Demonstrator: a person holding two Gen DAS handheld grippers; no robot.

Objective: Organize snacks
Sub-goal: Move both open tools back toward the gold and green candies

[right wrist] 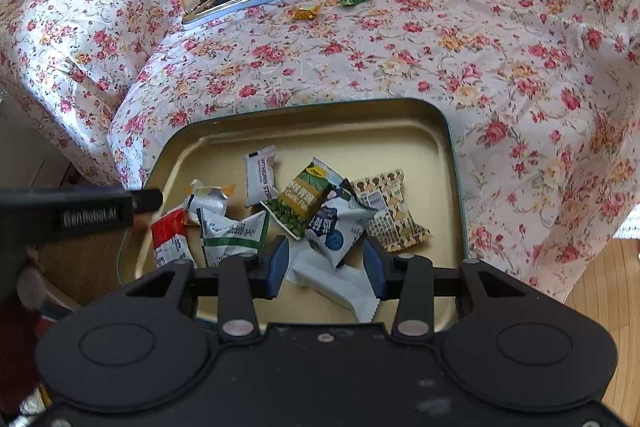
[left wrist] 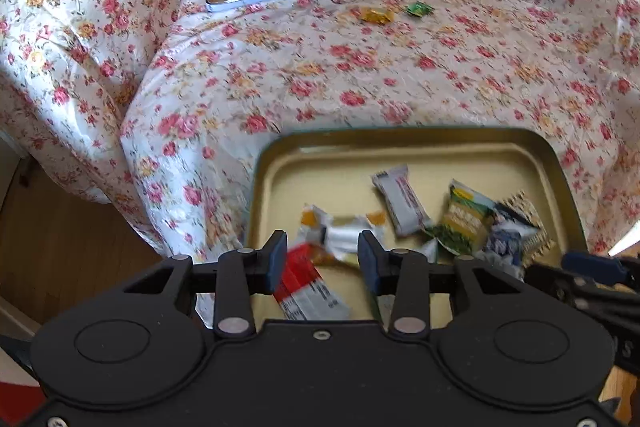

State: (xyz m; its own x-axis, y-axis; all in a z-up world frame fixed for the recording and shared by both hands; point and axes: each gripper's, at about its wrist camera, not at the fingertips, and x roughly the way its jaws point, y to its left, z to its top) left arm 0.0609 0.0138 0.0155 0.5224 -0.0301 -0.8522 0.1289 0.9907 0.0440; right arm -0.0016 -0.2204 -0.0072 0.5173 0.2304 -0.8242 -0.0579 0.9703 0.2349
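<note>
Both the left hand-held gripper (left wrist: 322, 259) and the right hand-held gripper (right wrist: 327, 263) are hovering with jaws apart, gripping nothing, over the snack-filled tin tray (right wrist: 448, 131) sitting at the desk's near edge.

Rose-print white tablecloth (right wrist: 400, 67), gold-beige tin tray (right wrist: 360, 123) — green-yellow packet (right wrist: 300, 203), red-white wrapper (right wrist: 168, 239).
</note>
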